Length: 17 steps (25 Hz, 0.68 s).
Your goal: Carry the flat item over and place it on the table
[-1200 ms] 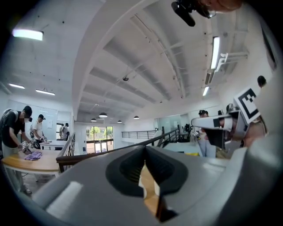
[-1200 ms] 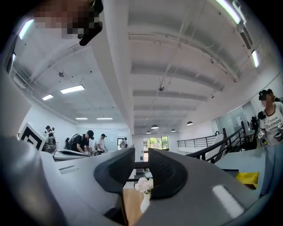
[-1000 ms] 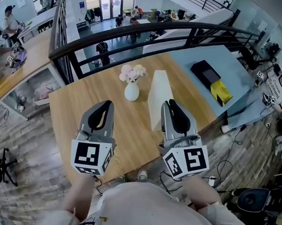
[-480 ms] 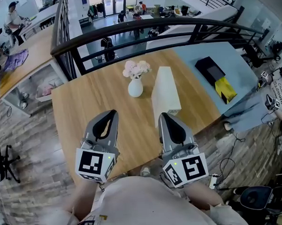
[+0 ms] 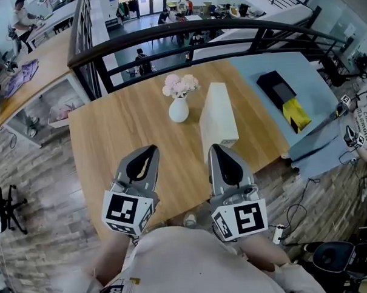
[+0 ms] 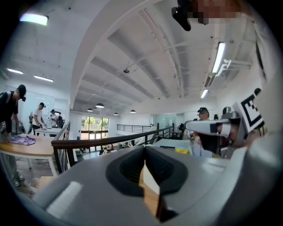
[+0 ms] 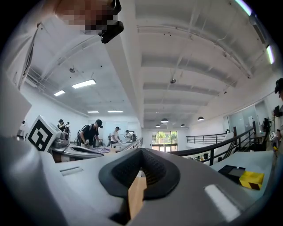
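Wooden table [image 5: 116,146] on a mezzanine, with a black railing [image 5: 185,36] along its far edge and a light blue surface [image 5: 273,117] to its right. Left gripper [image 5: 150,149] and right gripper [image 5: 215,147] are held side by side over the table's near part, both pointing away from the person and roughly level. Left gripper's jaws are pressed together at the tips with nothing between them; only bare wood shows through the gap lower down. Right gripper's jaws are likewise pressed together and empty. Count: two grippers, one flat white item [image 5: 218,114], one white vase [image 5: 178,109] of pink flowers, one black object [image 5: 275,87], one yellow object [image 5: 296,112]. Flat white item rests on the table just right of the vase. Its near end lies just beyond the right gripper's tips; contact cannot be confirmed. Black and yellow objects lie on the blue surface, far right.
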Available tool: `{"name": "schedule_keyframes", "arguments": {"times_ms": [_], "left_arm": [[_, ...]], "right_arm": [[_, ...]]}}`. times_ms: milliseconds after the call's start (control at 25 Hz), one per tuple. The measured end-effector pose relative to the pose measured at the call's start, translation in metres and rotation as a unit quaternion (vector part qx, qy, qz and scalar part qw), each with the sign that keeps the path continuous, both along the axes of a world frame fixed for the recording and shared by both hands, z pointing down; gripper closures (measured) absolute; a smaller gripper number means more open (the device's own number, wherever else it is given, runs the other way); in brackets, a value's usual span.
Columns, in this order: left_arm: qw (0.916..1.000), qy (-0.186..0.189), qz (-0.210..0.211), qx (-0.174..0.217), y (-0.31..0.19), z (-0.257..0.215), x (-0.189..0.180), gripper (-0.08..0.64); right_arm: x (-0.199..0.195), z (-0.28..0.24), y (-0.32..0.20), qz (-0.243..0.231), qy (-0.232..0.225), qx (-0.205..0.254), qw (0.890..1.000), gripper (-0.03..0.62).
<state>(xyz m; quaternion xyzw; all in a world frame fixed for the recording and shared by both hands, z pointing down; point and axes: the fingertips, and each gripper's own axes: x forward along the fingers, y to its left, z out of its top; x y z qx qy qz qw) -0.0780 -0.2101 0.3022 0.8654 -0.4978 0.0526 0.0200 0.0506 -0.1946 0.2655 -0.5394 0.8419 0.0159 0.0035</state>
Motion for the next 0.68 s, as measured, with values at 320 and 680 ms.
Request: {"name": "schedule_keyframes", "arguments": {"times_ms": [320, 680], "left_arm": [[0.9999, 0.014, -0.003, 0.003, 0.0011, -0.0016, -0.0046, 0.558], [1.0, 0.005, -0.004, 0.004, 0.0046, -0.0026, -0.0049, 0.558]], "right_arm": [[-0.0018, 0.004, 0.0027, -0.002, 0.003, -0.008, 1.0, 0.594], [-0.0025, 0.0014, 0.0037, 0.0, 0.005, -0.008, 1.0, 0.592]]}}
